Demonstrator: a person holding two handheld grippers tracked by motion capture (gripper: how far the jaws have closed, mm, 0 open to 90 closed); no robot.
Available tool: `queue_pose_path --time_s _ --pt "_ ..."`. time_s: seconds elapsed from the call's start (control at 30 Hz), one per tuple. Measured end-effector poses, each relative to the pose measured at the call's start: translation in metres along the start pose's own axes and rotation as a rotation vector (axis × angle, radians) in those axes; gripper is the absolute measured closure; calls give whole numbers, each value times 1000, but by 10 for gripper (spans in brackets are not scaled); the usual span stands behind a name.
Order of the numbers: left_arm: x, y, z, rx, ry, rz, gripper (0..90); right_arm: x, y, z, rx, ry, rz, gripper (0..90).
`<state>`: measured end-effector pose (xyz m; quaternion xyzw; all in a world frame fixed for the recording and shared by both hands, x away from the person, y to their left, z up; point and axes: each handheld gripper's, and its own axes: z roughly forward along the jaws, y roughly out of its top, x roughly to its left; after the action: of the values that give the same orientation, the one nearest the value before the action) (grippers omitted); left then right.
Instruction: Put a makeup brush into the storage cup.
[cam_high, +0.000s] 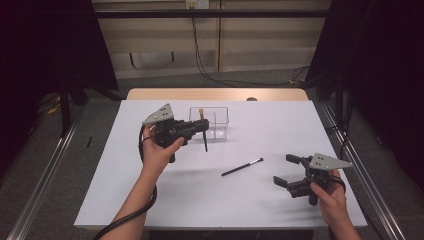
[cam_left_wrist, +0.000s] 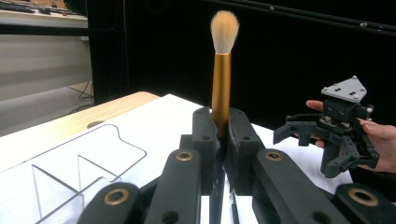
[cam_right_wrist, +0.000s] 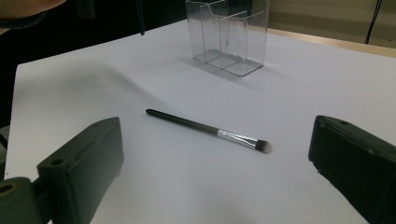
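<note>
On a white-covered table (cam_high: 150, 200), the left gripper (cam_left_wrist: 223, 140) was clenched on a gold-handled brush (cam_left_wrist: 221, 88), bristles upward. It hovered just beside a clear divided organiser (cam_high: 216, 125) toward the far side, probably lining the brush up so it could drop handle-first into a compartment, though which one could not be told. The right gripper (cam_high: 290, 170) waited near the right edge with its jaws spread wide and nothing in them, facing a thin black brush (cam_right_wrist: 205, 129) lying flat at mid-table, likely the next pick.
</note>
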<state>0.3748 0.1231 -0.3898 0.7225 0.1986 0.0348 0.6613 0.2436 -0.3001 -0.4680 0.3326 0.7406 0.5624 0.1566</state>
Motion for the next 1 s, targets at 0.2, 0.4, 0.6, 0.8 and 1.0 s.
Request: queue_pose_path --time_s 0.2,0.4,0.6,0.8,1.0 --pt "4 2 -3 2 13 0 835 0 -3 -1 -1 1 -4 27" --pt "9 6 -2 5 24 1 835 1 -3 -1 1 4 -12 28" --pt "16 12 -2 7 41 4 836 0 -4 -2 1 -6 -5 32" --pt "22 18 -2 5 54 5 835 -1 -3 -4 -4 -9 -8 32" --pt "25 21 -2 2 65 3 835 0 -4 -4 -1 -7 -12 31"
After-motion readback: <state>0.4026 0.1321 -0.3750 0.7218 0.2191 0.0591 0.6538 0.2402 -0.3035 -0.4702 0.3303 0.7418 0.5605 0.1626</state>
